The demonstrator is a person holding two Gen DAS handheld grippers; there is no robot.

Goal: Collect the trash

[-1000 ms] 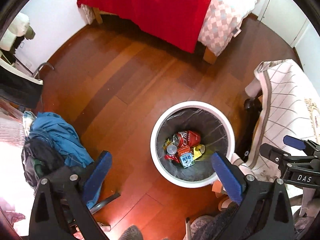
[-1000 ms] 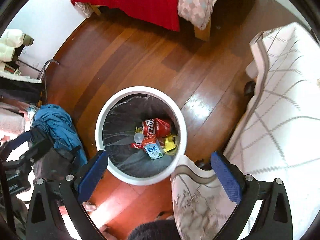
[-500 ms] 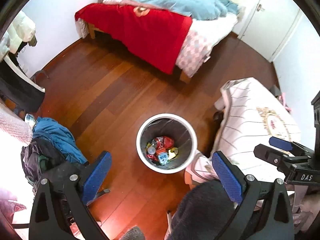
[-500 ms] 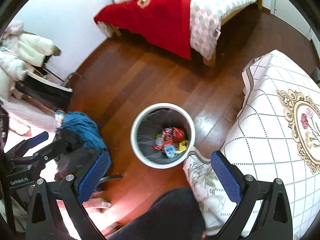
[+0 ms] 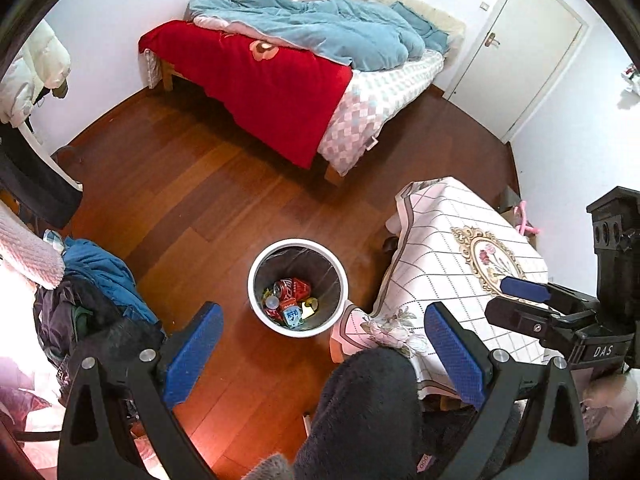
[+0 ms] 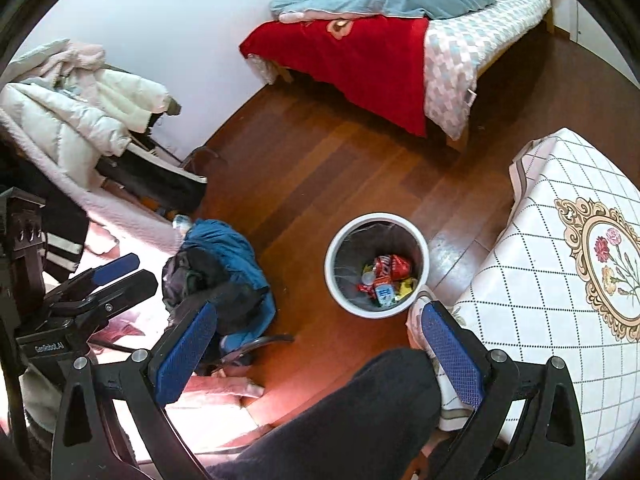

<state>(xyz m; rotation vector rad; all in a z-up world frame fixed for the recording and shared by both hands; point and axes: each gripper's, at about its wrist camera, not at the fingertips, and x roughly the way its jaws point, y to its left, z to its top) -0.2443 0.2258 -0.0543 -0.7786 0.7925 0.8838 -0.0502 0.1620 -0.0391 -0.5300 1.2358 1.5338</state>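
left gripper [image 5: 320, 350]: nearest the lens, held high over the floor; blue pads [image 5: 194, 346] spread wide, nothing gripped.
right gripper [image 6: 316, 350]: likewise held high; jaws set wide apart, nothing between them; also seen side-on at right edge of left view.
dark trouser leg [image 6: 348, 420]: seen low in frame, betw. the fingers in both views.
bin [image 5: 256, 268]: white, round, dark liner; stands upright on wood floor [image 5: 192, 200], just beside corner of table.
trash [image 5: 290, 300]: lies at bottom of bin; red can [image 5: 294, 286], small blue-white carton [image 5: 292, 315], yellow wrapper bits made out; rest too small to tell.
table [image 6: 540, 280]: right of bin, covered w/ white grid cloth, floral medallion printed on it.
clothes heap [image 6: 224, 268]: blue and dark garments piled on a chair, left of bin, well apart from it.
white padded jacket [image 6: 68, 120]: draped at far left by wall.
bed [image 5: 312, 68]: far side of rm; red blanket hung over near edge, light-blue duvet bunched on top.
door [image 5: 516, 48]: white, shut, far right corner.
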